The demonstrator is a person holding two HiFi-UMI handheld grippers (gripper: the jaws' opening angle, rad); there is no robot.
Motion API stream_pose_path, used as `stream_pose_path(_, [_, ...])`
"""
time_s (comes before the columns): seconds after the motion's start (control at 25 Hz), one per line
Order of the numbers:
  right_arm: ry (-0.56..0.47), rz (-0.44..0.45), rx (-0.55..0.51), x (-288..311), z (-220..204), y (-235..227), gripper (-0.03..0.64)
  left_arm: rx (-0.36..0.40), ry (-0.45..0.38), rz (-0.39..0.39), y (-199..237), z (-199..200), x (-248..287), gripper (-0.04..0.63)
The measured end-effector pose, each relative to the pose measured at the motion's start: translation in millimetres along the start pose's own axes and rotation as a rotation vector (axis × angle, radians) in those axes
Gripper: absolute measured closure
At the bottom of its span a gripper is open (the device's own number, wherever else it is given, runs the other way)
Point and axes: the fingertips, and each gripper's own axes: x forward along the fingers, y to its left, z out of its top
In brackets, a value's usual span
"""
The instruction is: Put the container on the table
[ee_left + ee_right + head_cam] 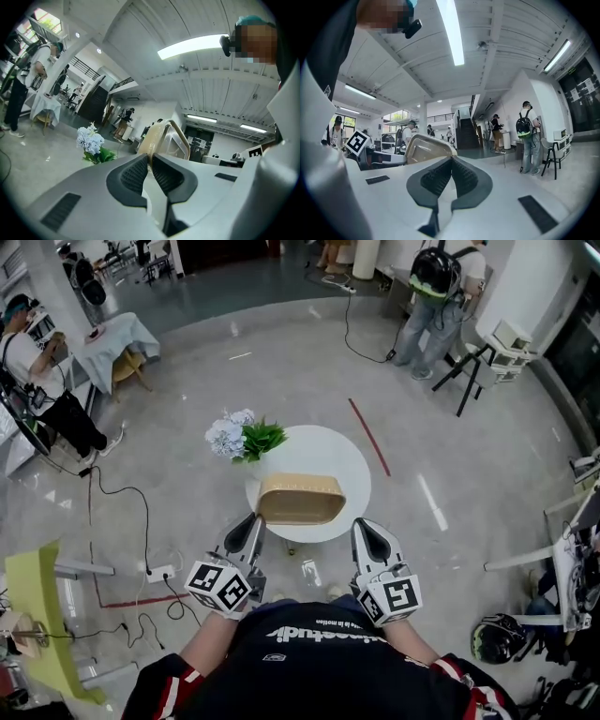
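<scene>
A tan, oblong container hangs between my two grippers over the near part of the round white table; whether it touches the tabletop I cannot tell. My left gripper is shut on its left end, and my right gripper on its right end. In the left gripper view the jaws pinch the tan rim, with the container rising just beyond them. In the right gripper view the jaws meet at the container's edge.
A bunch of pale blue flowers with green leaves lies at the table's far left edge, also in the left gripper view. Cables and a power strip run over the floor at the left. People stand far off. A helmet lies at the right.
</scene>
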Motion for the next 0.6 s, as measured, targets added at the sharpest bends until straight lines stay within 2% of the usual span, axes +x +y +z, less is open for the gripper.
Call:
stream_pose_path(0.2, [0.02,0.021,-0.025,17.5,-14.9,-15.9,0.603,-0.024,0.014,0.054,12.3,-10.8,8.0,0.548])
stream_pose_path(0.48, [0.062,0.072,-0.044,37.1,-37.0,-14.4,0.603,-0.167,0.065,0.134,47.6,-41.7,15.8,0.548])
stream_pose_path(0.6, [0.058,0.11,-0.041,41.2,-47.2,-10.8,0.603,-0.201,0.093,0.159,61.9,-55.5,20.6,0.548])
